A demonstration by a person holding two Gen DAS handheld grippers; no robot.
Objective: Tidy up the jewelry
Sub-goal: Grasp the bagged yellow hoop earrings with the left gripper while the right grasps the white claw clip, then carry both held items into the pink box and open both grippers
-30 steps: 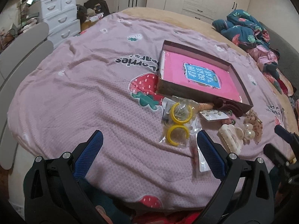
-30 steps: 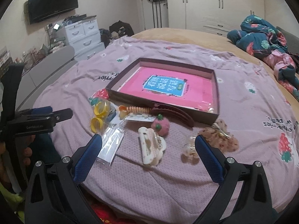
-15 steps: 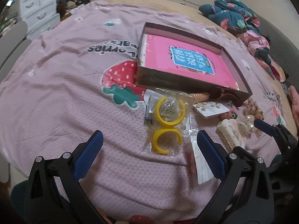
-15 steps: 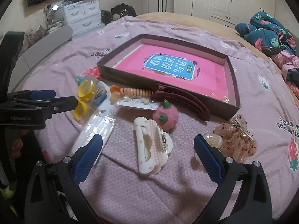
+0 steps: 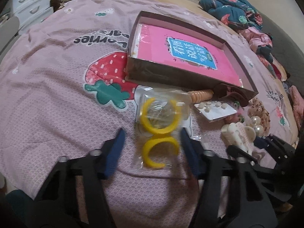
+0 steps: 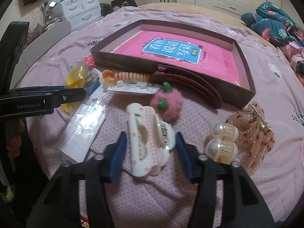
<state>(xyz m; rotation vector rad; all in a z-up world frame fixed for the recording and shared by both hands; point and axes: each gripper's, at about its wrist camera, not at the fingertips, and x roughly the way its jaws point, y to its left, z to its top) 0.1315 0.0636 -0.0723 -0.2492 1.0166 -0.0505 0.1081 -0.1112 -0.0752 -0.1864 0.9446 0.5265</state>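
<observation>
A clear bag with two yellow hoop earrings [image 5: 160, 133] lies on the pink bedspread. My left gripper [image 5: 152, 134] is open, with a finger on either side of the bag's near end. A white and pink claw clip [image 6: 150, 138] lies in front of the box. My right gripper [image 6: 150, 138] is open and straddles the clip. The brown shallow box [image 6: 247, 95] holds a pink book [image 6: 176, 55]; the box also shows in the left wrist view [image 5: 171, 76].
Near the box lie a dark red clip [image 6: 190, 83], a pink fuzzy strawberry clip [image 6: 167, 104], a pearl clip [image 6: 222, 140], a speckled clear clip [image 6: 252, 133], an orange coil hair tie [image 6: 129, 76] and a flat clear packet [image 6: 81, 131]. Crumpled clothes [image 5: 237, 13] lie at the far right.
Both grippers have moved forward and down: the left one now straddles the yellow hoop bag, the right one straddles the white claw clip. Both have narrowed a little.
</observation>
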